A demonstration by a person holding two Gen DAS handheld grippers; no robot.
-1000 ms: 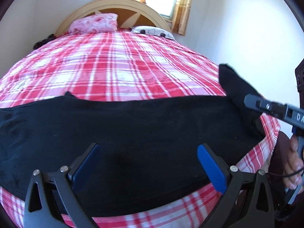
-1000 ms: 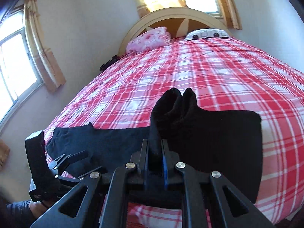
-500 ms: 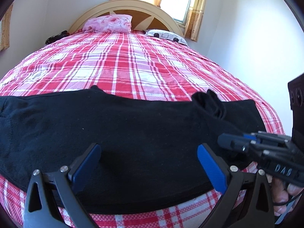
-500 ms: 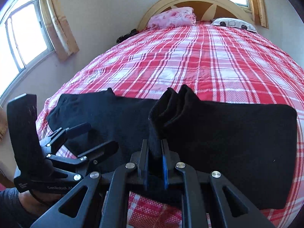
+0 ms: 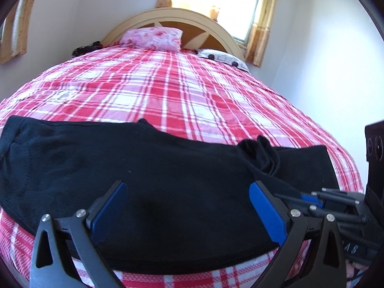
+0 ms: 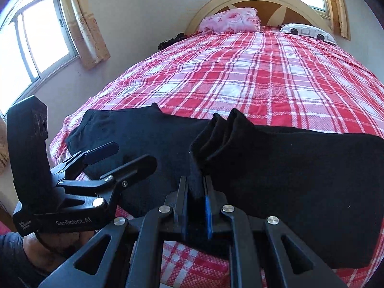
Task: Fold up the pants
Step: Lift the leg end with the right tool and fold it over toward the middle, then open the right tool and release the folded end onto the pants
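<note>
A: Which objects surrounded the black pants point(image 5: 148, 182), taken as the landmark?

B: The pants lay spread across the near edge of the red plaid bedspread point(image 5: 182, 96). Beyond them, at the headboard point(image 6: 261, 2), stood a pink floral pillow point(image 5: 153, 37) and a white patterned pillow point(image 6: 308, 32); a small dark item point(image 6: 171, 40) sat just left of the pink one. A curtained window point(image 6: 36, 45) was on the wall to the left of the pants.

A: How were the tongs set?

B: The right gripper point(image 6: 196, 192) was clamped on a raised fold of the pants, near their middle. The left gripper point(image 5: 187, 206) was spread wide above the cloth, holding nothing.

A: Was anything legible?

B: The left gripper's body read "GenRobot.AI"; smaller print beside it was too fine to read
</note>
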